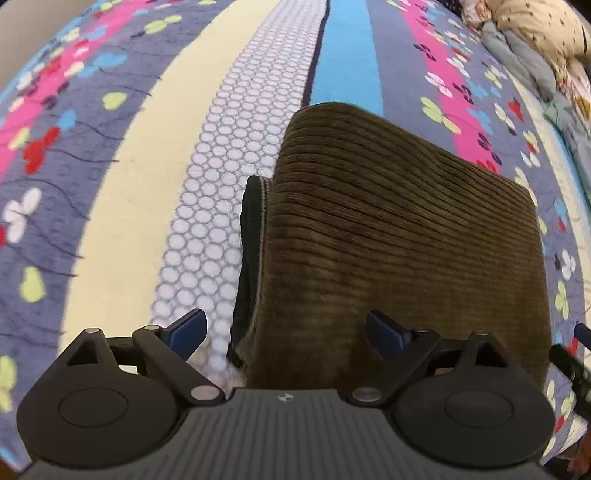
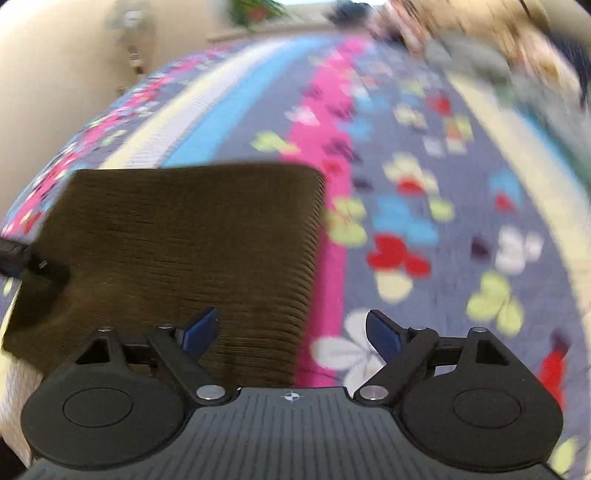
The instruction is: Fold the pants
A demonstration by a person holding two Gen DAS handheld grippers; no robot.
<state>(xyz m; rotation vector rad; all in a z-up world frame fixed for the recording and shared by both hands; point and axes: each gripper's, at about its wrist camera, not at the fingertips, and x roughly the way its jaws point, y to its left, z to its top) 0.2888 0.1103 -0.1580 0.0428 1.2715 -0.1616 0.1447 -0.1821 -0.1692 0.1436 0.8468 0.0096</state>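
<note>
The brown corduroy pants (image 1: 388, 236) lie folded into a compact rectangle on the striped, flowered bedspread (image 1: 129, 184); a dark inner lining shows along their left edge. My left gripper (image 1: 286, 328) hovers above the near left edge of the pants, open, nothing between its blue pads. In the blurred right wrist view the same pants (image 2: 177, 240) lie to the left. My right gripper (image 2: 291, 332) stands open over their near right edge, its pads touching nothing. The other gripper's black tip (image 2: 22, 258) shows at the left edge.
A heap of beige and grey clothes (image 1: 535, 48) lies at the far right of the bed. A cream wall (image 2: 55, 74) rises beyond the bed's far left side, with a plant (image 2: 255, 11) on a ledge behind. Bare bedspread surrounds the pants.
</note>
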